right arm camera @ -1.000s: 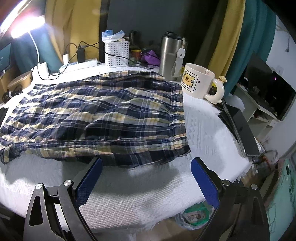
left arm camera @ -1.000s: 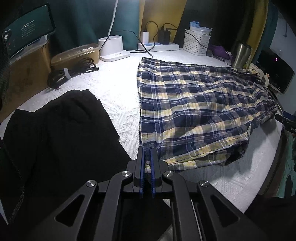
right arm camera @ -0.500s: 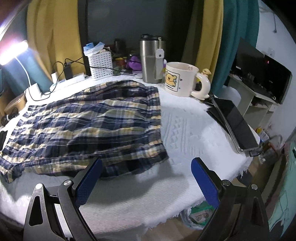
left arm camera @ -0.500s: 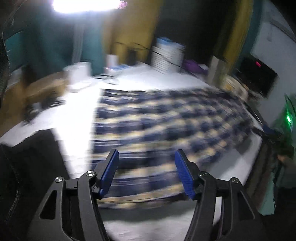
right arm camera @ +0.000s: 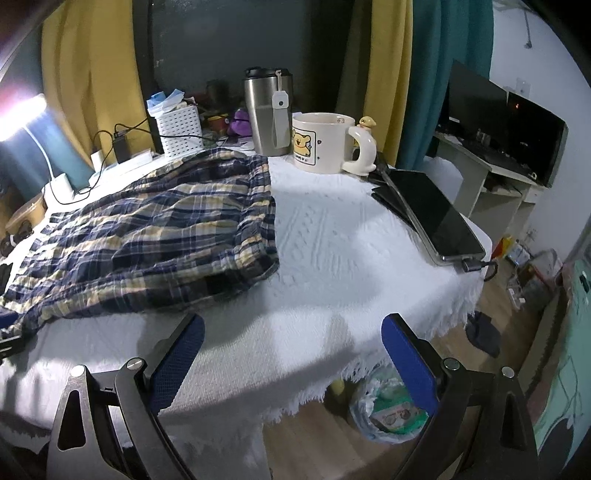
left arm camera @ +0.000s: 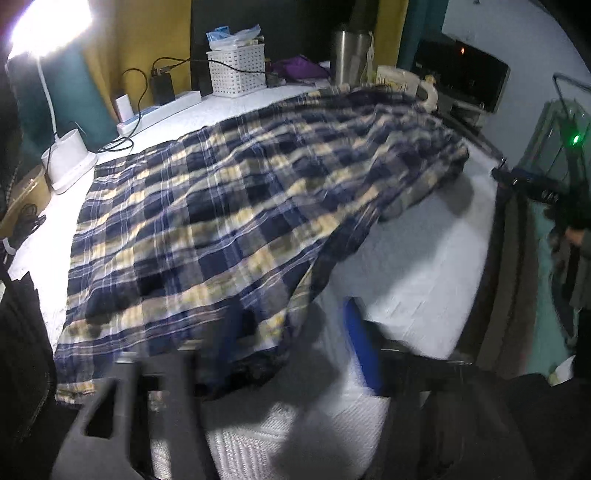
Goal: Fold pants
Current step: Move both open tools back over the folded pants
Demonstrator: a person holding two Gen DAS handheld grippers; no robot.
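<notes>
The plaid pants stretch away lengthwise from the left gripper — jaws closing around the near hem; the right gripper gapes wide, empty, its nearest hem just ahead-left.

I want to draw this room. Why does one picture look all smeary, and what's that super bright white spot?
Left wrist view: motion blur smears the plaid pants and the left gripper; the lamp at the top left glares white. Right wrist view: sharp, with the mug and right gripper crisp, the lamp's glare only at the left edge, and fisheye bending at the edges.
</notes>
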